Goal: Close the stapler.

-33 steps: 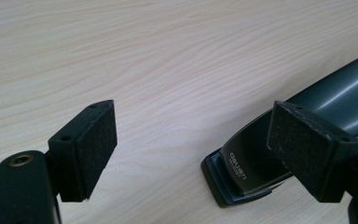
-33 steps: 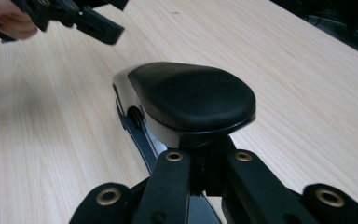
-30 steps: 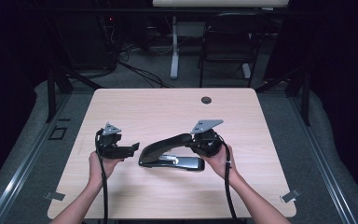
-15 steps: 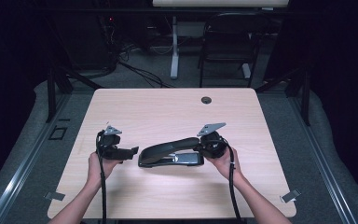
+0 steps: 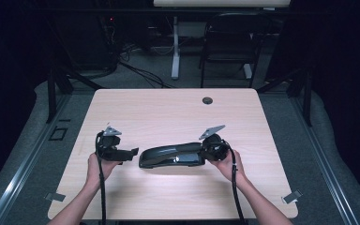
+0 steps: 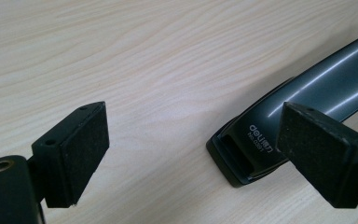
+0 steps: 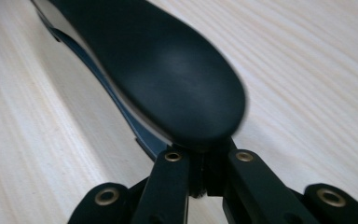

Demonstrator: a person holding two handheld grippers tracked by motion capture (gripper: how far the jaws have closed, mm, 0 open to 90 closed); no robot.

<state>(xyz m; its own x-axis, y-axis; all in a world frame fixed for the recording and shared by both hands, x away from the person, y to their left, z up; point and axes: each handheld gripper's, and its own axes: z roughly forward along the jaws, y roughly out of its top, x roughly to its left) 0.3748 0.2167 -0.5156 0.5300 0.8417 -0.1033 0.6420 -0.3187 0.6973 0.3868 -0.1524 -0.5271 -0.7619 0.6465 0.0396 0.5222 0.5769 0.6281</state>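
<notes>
On the table [image 5: 168,112], high view: one dark long-arm stapler [image 5: 171,155] lying flat near centre, right gripper [image 5: 205,151] at its 3 o'clock end, left gripper [image 5: 132,153] just beside its 9 o'clock end. Left gripper view: fingers [image 6: 77,154] spread and lately widening, nothing between, stapler's branded end at 3 o'clock. Right gripper view: fingers [image 7: 172,179] pressed together, pinching the stapler's rear end beneath its handle.
</notes>
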